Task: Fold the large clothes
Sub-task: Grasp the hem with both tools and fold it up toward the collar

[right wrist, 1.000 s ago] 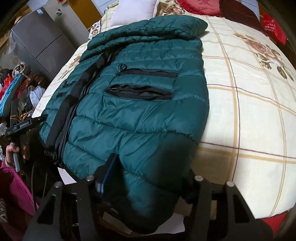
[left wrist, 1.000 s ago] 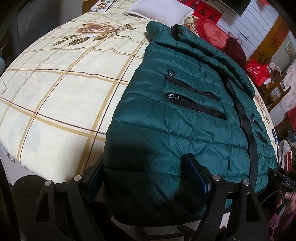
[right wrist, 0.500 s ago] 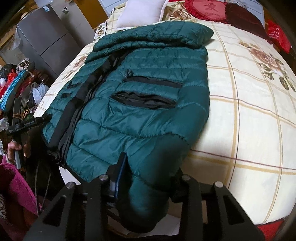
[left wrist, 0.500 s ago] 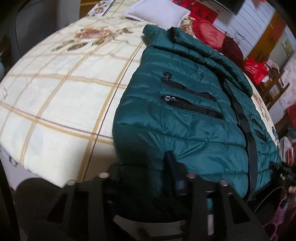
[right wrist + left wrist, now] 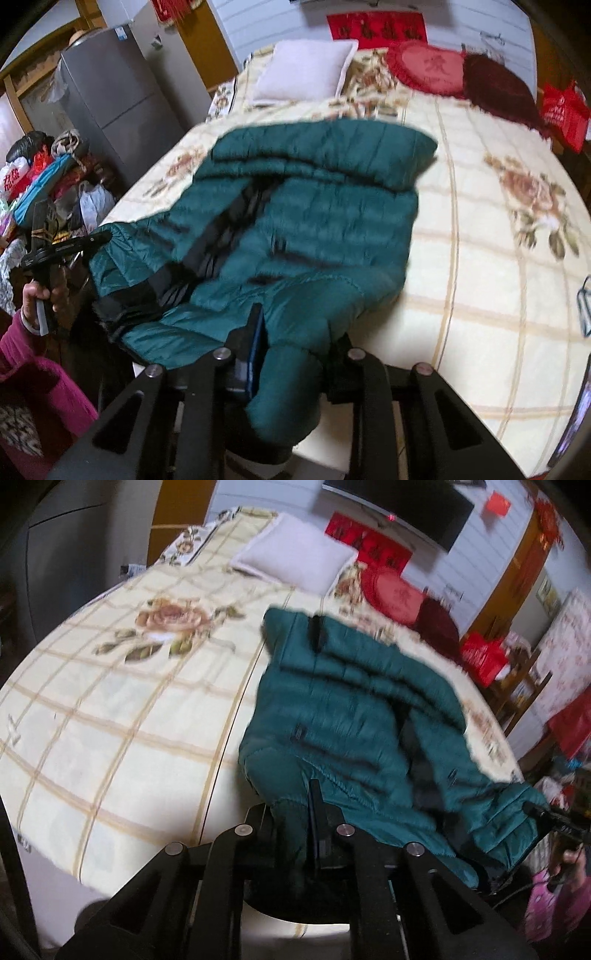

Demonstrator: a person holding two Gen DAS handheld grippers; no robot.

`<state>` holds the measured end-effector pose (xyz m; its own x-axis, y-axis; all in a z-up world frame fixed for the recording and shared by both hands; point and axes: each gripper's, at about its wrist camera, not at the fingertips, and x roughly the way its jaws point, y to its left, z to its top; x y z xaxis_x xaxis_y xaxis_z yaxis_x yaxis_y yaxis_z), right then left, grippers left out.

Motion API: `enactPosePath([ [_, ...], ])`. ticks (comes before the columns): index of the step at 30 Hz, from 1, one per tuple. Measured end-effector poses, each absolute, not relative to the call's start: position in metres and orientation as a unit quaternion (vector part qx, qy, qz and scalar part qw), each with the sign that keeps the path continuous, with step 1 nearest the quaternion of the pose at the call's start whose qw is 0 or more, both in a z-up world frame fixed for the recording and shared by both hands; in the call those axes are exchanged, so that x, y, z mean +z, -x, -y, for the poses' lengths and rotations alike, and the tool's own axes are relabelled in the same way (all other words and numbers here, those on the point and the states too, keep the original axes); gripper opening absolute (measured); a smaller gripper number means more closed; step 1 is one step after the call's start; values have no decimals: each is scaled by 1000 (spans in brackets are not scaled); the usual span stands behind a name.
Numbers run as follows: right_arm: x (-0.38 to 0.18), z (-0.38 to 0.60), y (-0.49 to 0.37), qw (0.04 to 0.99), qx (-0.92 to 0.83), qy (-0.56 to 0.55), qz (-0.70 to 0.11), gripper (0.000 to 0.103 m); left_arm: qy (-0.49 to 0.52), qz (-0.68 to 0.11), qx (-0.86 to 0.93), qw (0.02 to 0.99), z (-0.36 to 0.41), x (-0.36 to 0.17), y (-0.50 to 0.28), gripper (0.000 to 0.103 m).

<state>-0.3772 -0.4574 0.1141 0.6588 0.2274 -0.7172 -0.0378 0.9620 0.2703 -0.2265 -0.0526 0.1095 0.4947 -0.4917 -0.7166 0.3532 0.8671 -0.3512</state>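
A dark green puffer jacket (image 5: 347, 716) lies on the bed, its black zipper strip up; it also shows in the right wrist view (image 5: 314, 229). My left gripper (image 5: 295, 823) is shut on the jacket's bottom hem at one corner and holds it lifted off the bed. My right gripper (image 5: 295, 347) is shut on the hem at the other corner, also lifted. The lower part of the jacket hangs bunched between the two grippers. The left gripper also shows at the left of the right wrist view (image 5: 85, 242). Both frames are blurred.
The bed has a cream checked sheet with rose prints (image 5: 122, 716). A white pillow (image 5: 291, 555), a red round cushion (image 5: 395, 596) and a dark red cushion (image 5: 498, 88) lie at the head. A grey fridge (image 5: 110, 99) and piled bags (image 5: 40, 177) stand left of the bed.
Both grippers have closed on the jacket's hem and lifted it up from the bed edge. The lower part of the jacket now bunches and the pockets have gone out of sight.
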Motion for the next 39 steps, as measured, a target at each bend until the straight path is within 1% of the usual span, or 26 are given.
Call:
enactPosePath([
  [6, 146, 482, 343, 920, 41, -143, -363, 26, 91, -394, -241, 883, 68, 147, 196, 0],
  [12, 158, 503, 302, 925, 16, -161, -344, 26, 93, -377, -226, 893, 88, 162, 159, 0],
  [20, 155, 520, 259, 923, -20, -162, -347, 26, 68, -358, -201, 909, 117, 164, 121, 0],
  [30, 151, 538, 212, 925, -68, -161, -337, 25, 70, -358, -166, 916, 136, 157, 72, 0],
  [39, 138, 558, 161, 915, -93, -173, -351, 25, 76, -381, -140, 911, 154, 137, 19, 0],
])
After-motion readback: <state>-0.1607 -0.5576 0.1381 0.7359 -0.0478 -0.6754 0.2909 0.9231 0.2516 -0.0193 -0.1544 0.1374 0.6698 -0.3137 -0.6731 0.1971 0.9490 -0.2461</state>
